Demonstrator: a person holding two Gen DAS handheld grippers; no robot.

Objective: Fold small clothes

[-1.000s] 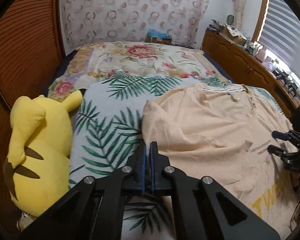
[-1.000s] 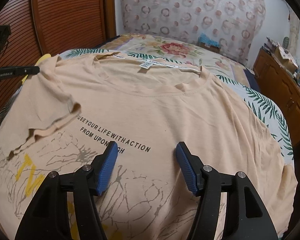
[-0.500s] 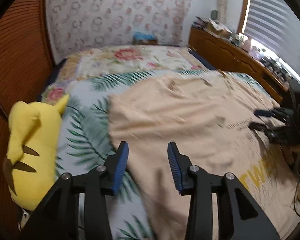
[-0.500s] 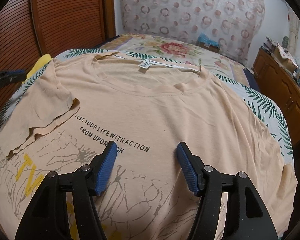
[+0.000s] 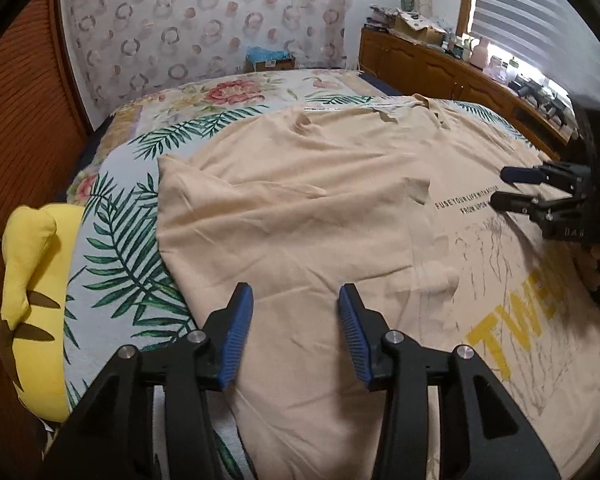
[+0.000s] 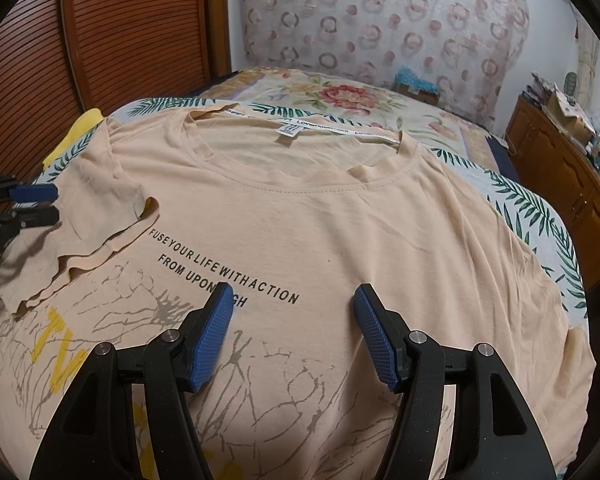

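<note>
Peach T-shirt [image 6: 340, 220] | left sleeve [image 6: 80, 232] folded in | left gripper [image 5: 296, 320], right gripper [image 6: 292, 320] both spread, empty | next, likely: right sleeve [image 6: 540, 280]

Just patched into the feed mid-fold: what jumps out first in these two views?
A peach T-shirt with black lettering lies face up across the leaf-print bedspread, one sleeve already folded inward over its chest. The left gripper and right gripper hang open over it, holding nothing. A yellow plush toy lies at the bed's edge by the left gripper.

peach T-shirt [image 6: 340, 216] | flat, print up | left sleeve folded inward
</note>
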